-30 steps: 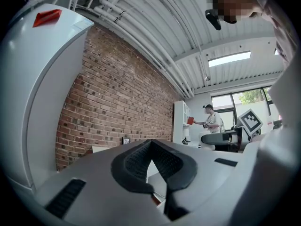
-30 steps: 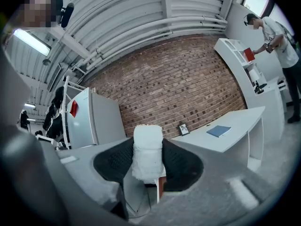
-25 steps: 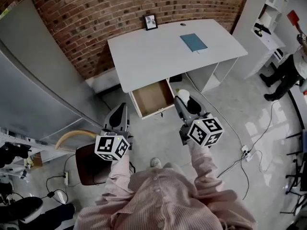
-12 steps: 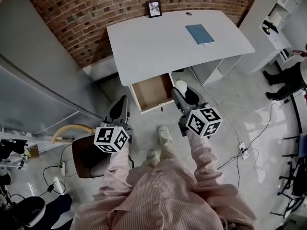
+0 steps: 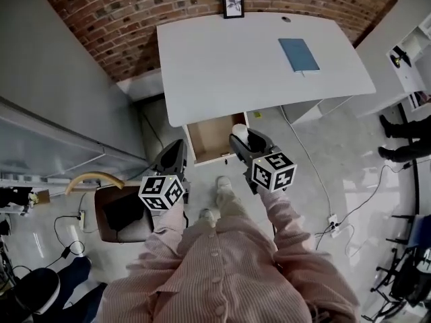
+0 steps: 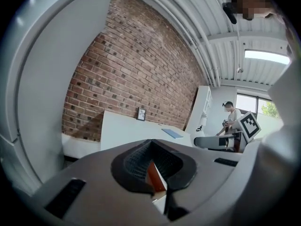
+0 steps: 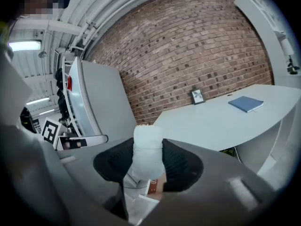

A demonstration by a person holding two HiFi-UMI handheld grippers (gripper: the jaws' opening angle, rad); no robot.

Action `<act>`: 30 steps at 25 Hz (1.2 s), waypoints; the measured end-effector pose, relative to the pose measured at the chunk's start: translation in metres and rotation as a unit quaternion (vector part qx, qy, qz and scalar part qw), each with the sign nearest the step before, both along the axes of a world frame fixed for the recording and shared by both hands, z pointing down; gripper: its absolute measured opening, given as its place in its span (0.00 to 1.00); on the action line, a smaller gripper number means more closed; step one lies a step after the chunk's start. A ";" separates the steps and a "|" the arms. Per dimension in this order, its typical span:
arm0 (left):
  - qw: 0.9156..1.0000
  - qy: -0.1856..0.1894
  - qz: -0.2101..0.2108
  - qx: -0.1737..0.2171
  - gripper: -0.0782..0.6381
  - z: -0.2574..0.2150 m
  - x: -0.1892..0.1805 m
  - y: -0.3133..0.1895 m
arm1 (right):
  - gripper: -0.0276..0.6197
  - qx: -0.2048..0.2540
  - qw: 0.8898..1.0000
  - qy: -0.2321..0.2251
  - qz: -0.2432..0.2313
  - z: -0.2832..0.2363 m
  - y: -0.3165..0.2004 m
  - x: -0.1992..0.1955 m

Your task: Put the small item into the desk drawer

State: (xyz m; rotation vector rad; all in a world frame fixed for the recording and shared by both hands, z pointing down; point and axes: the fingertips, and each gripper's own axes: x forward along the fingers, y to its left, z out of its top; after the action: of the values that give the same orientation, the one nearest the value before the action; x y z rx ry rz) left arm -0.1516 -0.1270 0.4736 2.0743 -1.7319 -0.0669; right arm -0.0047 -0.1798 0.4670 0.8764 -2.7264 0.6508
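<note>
The white desk (image 5: 262, 59) has its wooden drawer (image 5: 210, 137) pulled open. My right gripper (image 5: 241, 134) is shut on a small white roll (image 5: 239, 128), which sits over the drawer's right edge in the head view. In the right gripper view the roll (image 7: 147, 147) stands upright between the black pads of the right gripper (image 7: 149, 167). My left gripper (image 5: 176, 151) hangs just left of the drawer's front, shut with nothing in it. In the left gripper view the left gripper (image 6: 151, 166) shows its pads meeting, with a sliver of the drawer beyond.
A blue book (image 5: 299, 54) and a small picture frame (image 5: 233, 5) lie on the desk by the brick wall. A dark chair (image 5: 121, 214) stands at the left, behind my left gripper. Cables (image 5: 322, 187) run over the floor at the right. A person (image 5: 404, 130) stands far right.
Both grippers have come down and forward toward the open drawer. The right one has carried the white roll up to the drawer's right edge. The desk looks nearer.
</note>
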 end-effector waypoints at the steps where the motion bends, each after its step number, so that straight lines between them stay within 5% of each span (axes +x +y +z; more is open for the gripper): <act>1: 1.000 0.002 -0.001 -0.010 0.11 0.009 0.003 -0.005 | 0.31 -0.005 1.000 0.013 -0.016 0.010 -0.003 -0.003; 13: 0.991 0.035 -0.063 -0.111 0.11 0.090 0.004 -0.033 | 0.31 -0.067 0.986 0.099 -0.117 0.104 -0.040 -0.023; 30: 0.979 0.053 -0.069 -0.184 0.11 0.187 -0.004 -0.060 | 0.31 -0.105 0.959 0.227 -0.130 0.260 -0.073 -0.046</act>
State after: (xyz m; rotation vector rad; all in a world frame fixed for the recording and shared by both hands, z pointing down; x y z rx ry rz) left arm -0.1555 -0.1868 0.6610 1.6546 -1.6756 0.0927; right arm -0.0504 -0.2531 0.7267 0.5242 -2.2558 0.5850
